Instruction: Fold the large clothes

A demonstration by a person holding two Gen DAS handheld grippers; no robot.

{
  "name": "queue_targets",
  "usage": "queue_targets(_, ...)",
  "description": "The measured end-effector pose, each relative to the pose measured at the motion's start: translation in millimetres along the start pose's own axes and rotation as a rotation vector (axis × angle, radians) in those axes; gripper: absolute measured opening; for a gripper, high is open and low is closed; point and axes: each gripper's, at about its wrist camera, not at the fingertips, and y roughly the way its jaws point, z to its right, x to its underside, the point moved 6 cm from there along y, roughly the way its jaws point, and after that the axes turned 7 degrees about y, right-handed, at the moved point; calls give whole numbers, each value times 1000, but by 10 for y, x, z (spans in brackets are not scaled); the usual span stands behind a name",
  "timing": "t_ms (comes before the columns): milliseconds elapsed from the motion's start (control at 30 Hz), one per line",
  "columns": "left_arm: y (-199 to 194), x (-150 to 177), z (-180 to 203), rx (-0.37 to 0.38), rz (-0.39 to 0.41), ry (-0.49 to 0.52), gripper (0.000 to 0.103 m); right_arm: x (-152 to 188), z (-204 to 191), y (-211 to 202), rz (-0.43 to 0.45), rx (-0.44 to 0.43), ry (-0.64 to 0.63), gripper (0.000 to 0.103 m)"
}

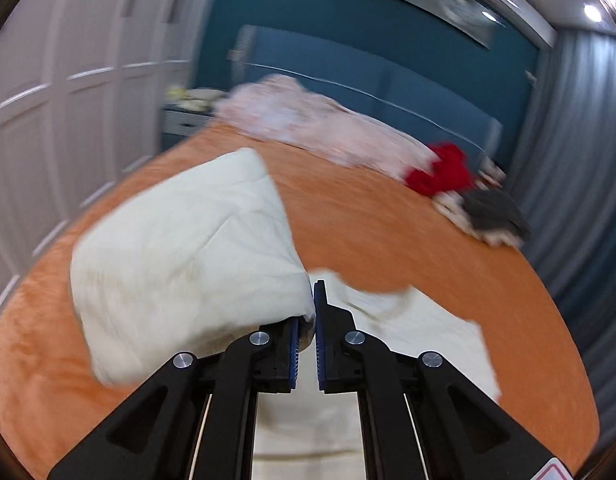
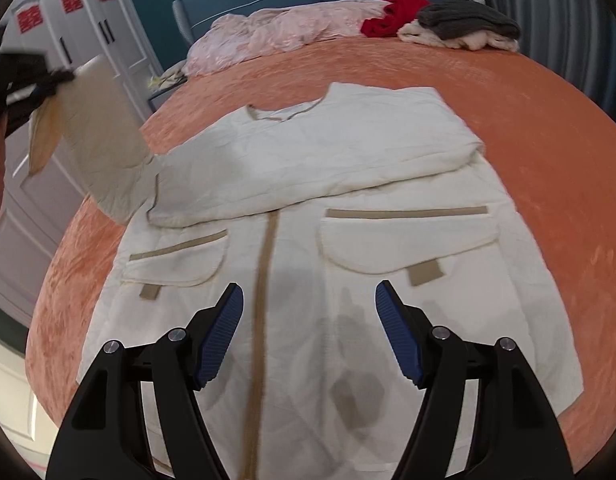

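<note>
Blue ribbed fingers (image 1: pixel 319 320) of the left gripper (image 1: pixel 312 312) pinch the cuff of the cream quilted jacket's (image 2: pixel 308 208) left sleeve (image 1: pixel 180 264), lifted above the orange bed (image 2: pixel 528 128). Right gripper (image 2: pixel 309 308) hovers wide apart over the hem. Padded cloth looks soft, bulky and light; cuffs and hem corners seem the best holds.

No text or number can be read; the red paper signs (image 2: pixel 71 3) on the white wardrobe doors (image 2: pixel 120 36) are too blurred
</note>
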Motion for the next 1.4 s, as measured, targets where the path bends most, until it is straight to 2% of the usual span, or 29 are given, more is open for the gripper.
queue_targets(67, 149, 233, 547, 49, -50, 39, 16, -5, 121, -28, 7, 12, 12, 68)
queue_targets(133, 376, 607, 1034, 114, -142, 56, 50, -13, 279, -58, 18, 35, 22, 70)
queue_targets(200, 574, 1000, 1360, 127, -209, 68, 56, -18, 445, -70, 24, 60, 28, 71)
queue_targets(300, 780, 1449, 1461, 110, -300, 58, 56, -6, 703, -80, 20, 93, 39, 71)
queue_targets(400, 771, 1633, 1296, 172, -331, -45, 59, -35, 908, -85, 29, 124, 34, 71)
queue_targets(467, 681, 1665, 1116, 176, -325, -105, 60, -115, 933, -49, 37, 119, 22, 72)
queue_targets(567, 487, 1705, 755, 145, -296, -168, 61, -364, 754, 65, 58, 53, -19, 72)
queue_targets(733, 431, 1611, -63, 30, -278, -305, 61, -778, -9, 447, 69, -75, -138, 73)
queue_targets(800, 475, 1588, -445, -4, -270, -395, 60, -850, -335, 582, 74, -93, -207, 73)
queue_targets(900, 548, 1567, -831, -47, -259, -471, 60, -875, -901, 843, 98, -95, -356, 76)
queue_targets(1067, 703, 1570, -1083, -74, -271, -508, 60, -722, -1509, 1275, 72, -80, -514, 77)
queue_targets(1133, 759, 1594, -1102, -81, -281, -499, 60, -679, -1588, 1371, 85, -47, -556, 76)
queue_targets(1200, 868, 1606, -1092, -94, -301, -482, 60, -709, -1579, 1490, 107, 17, -577, 62)
queue_targets(1233, 906, 1617, -1083, -95, -309, -479, 59, -755, -1527, 1530, 93, 16, -554, 40)
queue_targets(1267, 930, 1632, -1091, -97, -316, -477, 59, -836, -1436, 1539, 79, 10, -508, 6)
queue_targets(1300, 955, 1630, -1078, -98, -318, -474, 59, -937, -1327, 1520, 72, 4, -453, 9)
queue_targets(1400, 945, 1605, -1034, -97, -307, -444, 59, -1334, -783, 1200, 119, -47, -225, 9)
